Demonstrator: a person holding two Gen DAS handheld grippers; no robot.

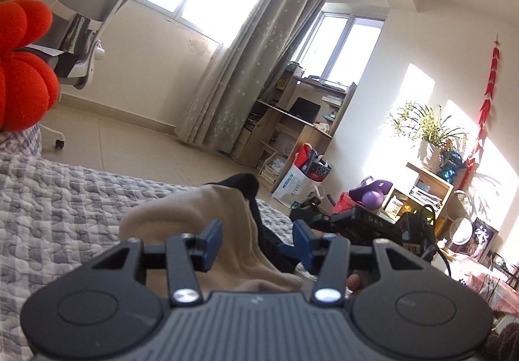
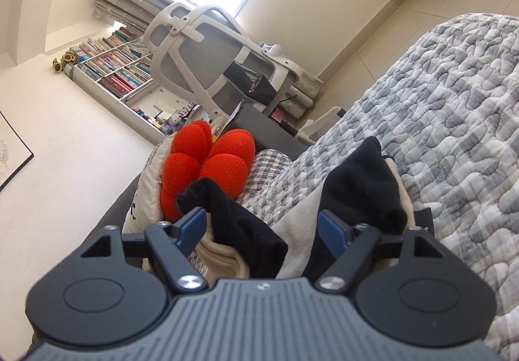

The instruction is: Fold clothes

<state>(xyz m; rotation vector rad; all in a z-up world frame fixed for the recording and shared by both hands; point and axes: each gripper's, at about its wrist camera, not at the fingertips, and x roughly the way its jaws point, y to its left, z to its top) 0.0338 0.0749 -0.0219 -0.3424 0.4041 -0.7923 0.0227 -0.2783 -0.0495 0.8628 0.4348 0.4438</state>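
Note:
A beige and black garment [image 1: 207,215] lies bunched on the grey quilted bedspread [image 1: 65,198]. My left gripper [image 1: 258,242] is open. A beige fold sits between its blue pads [image 1: 211,241], and neither pad presses on it. In the right wrist view the same garment [image 2: 360,179] shows two raised black humps with beige cloth beneath. My right gripper [image 2: 262,229] stands wide open over it. A black fold lies loose between the jaws, next to the left pad [image 2: 193,226].
A red petal-shaped cushion [image 2: 207,163] and a white pillow [image 2: 146,192] lie at the head of the bed. A grey office chair [image 2: 211,46] stands beyond it. Floor, a desk [image 1: 292,120], bags [image 1: 301,179] and shelves [image 1: 428,185] lie past the bed's edge.

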